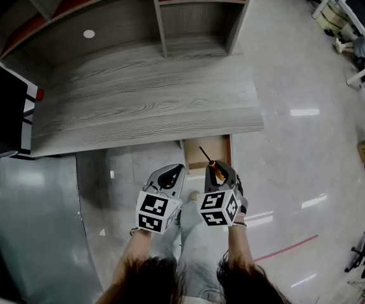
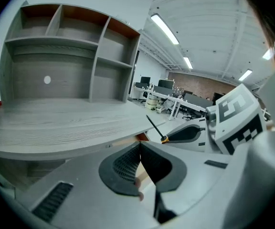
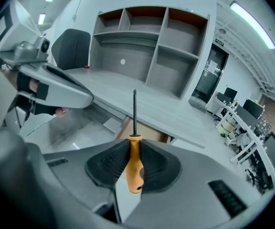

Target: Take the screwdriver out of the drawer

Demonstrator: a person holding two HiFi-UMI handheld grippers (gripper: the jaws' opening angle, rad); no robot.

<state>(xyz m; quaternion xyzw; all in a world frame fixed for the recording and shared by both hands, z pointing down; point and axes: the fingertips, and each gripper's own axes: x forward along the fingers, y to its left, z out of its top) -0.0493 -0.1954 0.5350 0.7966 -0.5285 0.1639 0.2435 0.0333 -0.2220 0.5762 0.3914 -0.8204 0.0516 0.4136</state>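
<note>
At 12 o'clock grey wood-grain desk (image 1: 144,100) edge overhangs open brown wooden drawer (image 1: 219,145); black chair (image 1: 2,109) blocks 10 o'clock; glossy grey floor (image 1: 309,170) free toward 3 o'clock

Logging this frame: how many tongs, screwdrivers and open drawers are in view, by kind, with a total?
tongs: 2 (left tongs, right tongs)
screwdriver: 1
drawer: 1
Total: 4

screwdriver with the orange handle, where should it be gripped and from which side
Grip the orange-handled screwdriver by its thick handle, coming from the butt end, with the pads squeezing its sides. The thin black shaft would likely slip, while the handle fills the pads. The right hand-held gripper holds it that way, shaft pointing ahead.
</note>
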